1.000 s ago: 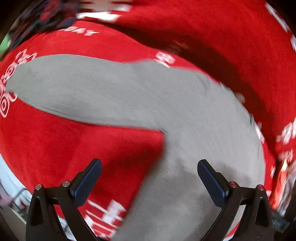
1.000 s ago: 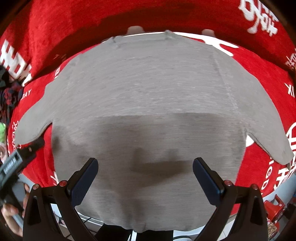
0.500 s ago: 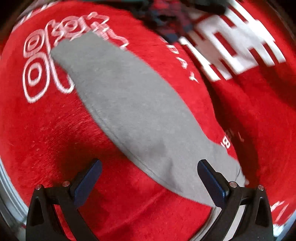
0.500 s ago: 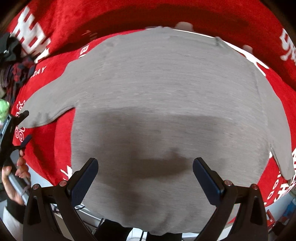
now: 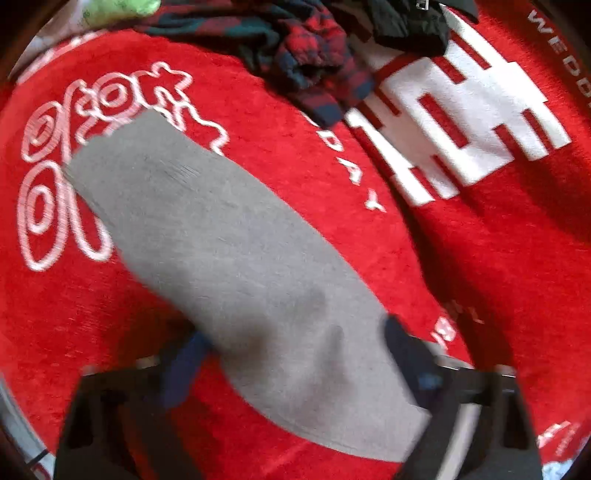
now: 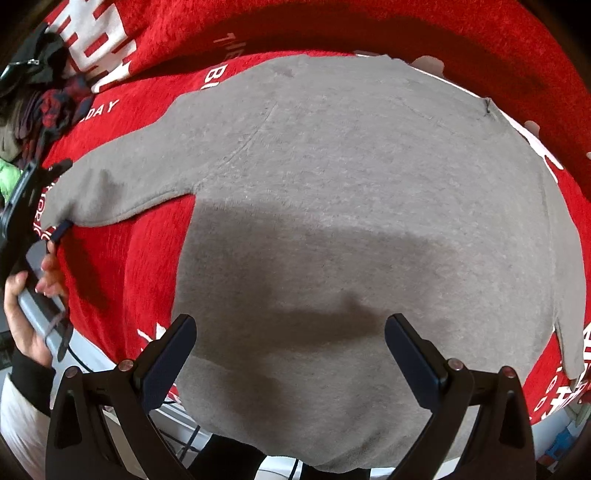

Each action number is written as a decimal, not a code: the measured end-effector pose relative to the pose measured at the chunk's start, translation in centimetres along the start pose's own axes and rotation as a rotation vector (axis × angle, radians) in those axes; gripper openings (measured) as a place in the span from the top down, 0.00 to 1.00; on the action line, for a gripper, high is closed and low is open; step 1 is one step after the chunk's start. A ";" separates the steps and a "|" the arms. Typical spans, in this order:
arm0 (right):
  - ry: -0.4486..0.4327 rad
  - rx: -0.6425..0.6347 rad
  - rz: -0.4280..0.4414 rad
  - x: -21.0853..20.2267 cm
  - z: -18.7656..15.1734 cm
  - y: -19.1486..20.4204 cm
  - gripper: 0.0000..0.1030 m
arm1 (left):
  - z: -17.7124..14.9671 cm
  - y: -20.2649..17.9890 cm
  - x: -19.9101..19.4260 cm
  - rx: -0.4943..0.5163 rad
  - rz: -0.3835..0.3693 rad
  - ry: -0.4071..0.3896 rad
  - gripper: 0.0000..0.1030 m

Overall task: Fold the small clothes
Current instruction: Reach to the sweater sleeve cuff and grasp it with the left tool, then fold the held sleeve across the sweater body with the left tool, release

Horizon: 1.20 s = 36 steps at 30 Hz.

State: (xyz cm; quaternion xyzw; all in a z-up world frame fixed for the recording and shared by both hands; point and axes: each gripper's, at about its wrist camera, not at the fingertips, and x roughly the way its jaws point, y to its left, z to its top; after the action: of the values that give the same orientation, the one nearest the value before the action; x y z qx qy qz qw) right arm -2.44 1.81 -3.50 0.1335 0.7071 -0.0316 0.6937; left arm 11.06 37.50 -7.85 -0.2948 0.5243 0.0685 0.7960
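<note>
A grey long-sleeved top (image 6: 351, 221) lies spread flat on a red cloth with white lettering (image 6: 110, 280). Its hem hangs over the near table edge. My right gripper (image 6: 290, 354) is open and empty, above the lower body of the top. In the left wrist view the top's left sleeve (image 5: 236, 266) runs from the near right to the far left. My left gripper (image 5: 295, 354) is open, its fingers either side of the sleeve close to the cloth. The right wrist view shows the left gripper (image 6: 55, 201) at the sleeve's cuff end.
A pile of dark plaid and black clothes (image 5: 306, 55) lies at the far side, with a green item (image 5: 122, 11) beside it. The red cloth (image 5: 480, 258) rises in a fold behind the top. The table's near edge (image 6: 92, 362) is just under my right gripper.
My left gripper swung left from the top's body to the sleeve and dropped lower over it. My right gripper drifted slightly, staying open above the hem.
</note>
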 end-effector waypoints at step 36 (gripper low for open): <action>-0.069 0.446 0.022 -2.6 -6.8 -19.2 0.01 | -26.0 -31.0 1.0 0.971 -0.360 0.412 0.89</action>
State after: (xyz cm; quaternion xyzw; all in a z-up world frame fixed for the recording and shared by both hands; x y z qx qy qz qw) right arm -13.46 -15.46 -3.33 0.2899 0.6569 -0.1841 0.6712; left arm 3.84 -2.07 -3.61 0.0135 0.5818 -0.3770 0.7206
